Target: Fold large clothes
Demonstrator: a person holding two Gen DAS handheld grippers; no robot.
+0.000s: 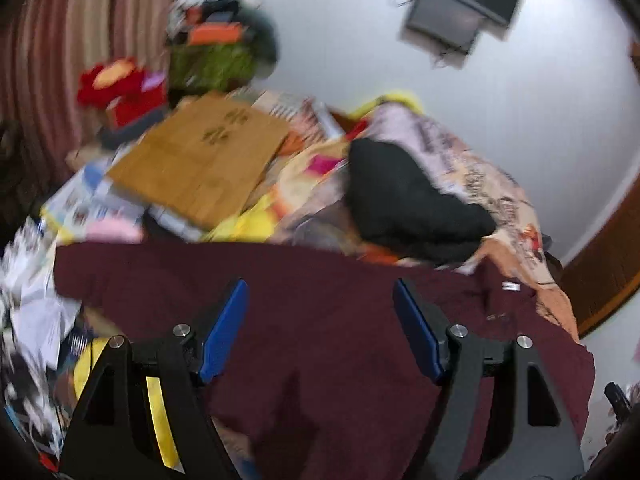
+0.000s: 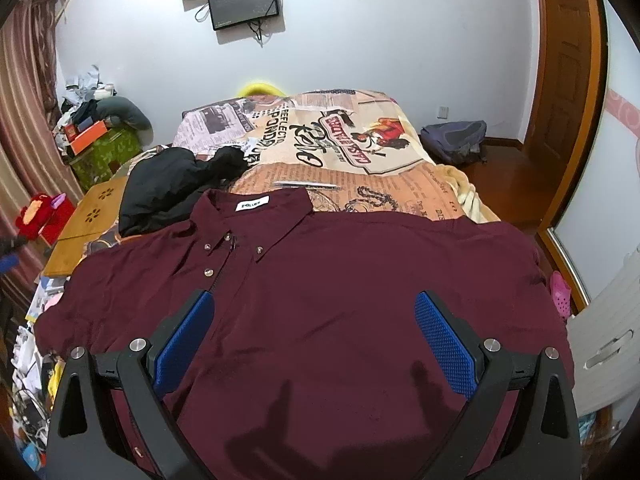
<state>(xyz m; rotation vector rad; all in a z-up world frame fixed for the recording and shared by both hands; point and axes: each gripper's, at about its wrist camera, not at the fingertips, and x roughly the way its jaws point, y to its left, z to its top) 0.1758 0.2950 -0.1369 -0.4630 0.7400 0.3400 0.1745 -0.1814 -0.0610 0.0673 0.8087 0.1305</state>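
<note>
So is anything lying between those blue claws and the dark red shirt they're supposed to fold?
Nothing visible. The maroon shirt lies spread flat on the bed, and both the left gripper and right gripper hang open directly over bare fabric. The black garment sits beyond the collar, off to the side.

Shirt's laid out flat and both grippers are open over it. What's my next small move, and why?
Probably lower the right gripper toward the right edge of the maroon shirt and pinch the sleeve there. The shirt lies spread out, front up, collar away from you, unfolded, and both grippers hover open holding nothing. The left gripper view is blurred, so let that hand settle first.
</note>
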